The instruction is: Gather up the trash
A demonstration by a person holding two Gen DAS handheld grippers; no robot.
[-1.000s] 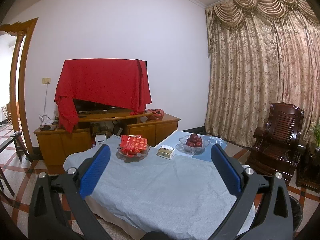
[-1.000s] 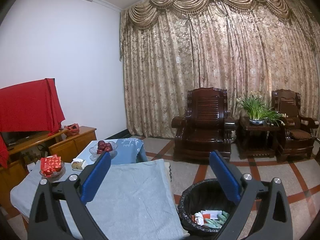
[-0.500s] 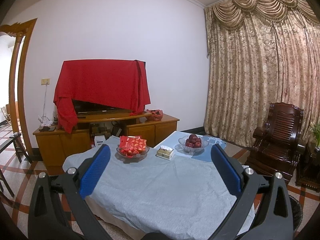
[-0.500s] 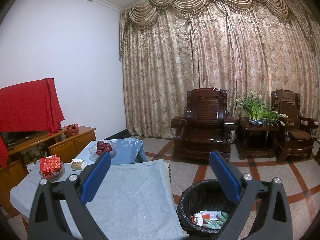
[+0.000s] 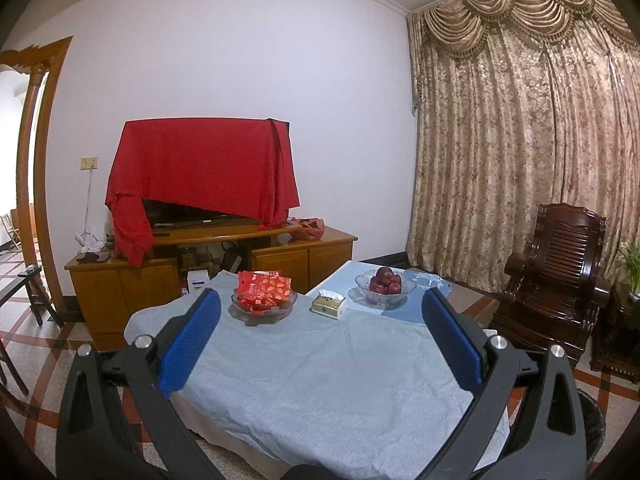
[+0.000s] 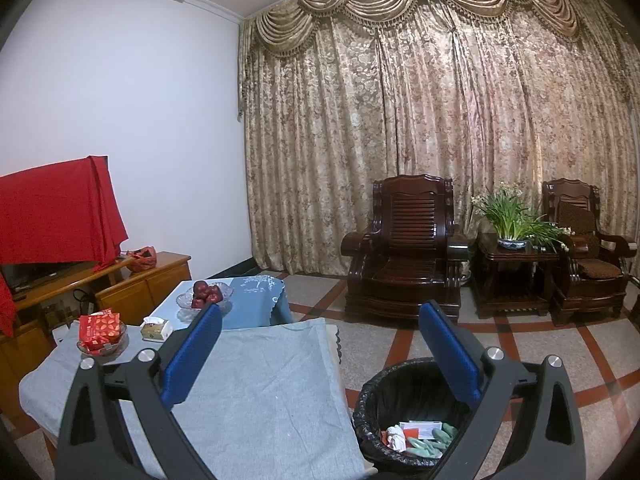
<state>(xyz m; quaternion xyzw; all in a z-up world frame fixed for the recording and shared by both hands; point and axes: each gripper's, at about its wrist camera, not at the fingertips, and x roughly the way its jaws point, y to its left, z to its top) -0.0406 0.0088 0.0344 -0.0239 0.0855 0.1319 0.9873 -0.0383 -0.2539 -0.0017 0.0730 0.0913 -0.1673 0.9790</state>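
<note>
The left gripper (image 5: 320, 340) is hovering with jaws spread wide, gripping nothing, above the grey-clothed table (image 5: 320, 392); the right gripper (image 6: 320, 344) is gaping likewise, straddling the table's right edge; below its right finger the black-lined trash bin (image 6: 376, 392) is standing on open floor, holding the trash (image 6: 420, 436).

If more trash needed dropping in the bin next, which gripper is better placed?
Right. The right gripper looks down at the bin, which sits just below its open fingers. In the left gripper's view only the bin's edge shows at far right; it faces the table.
</note>
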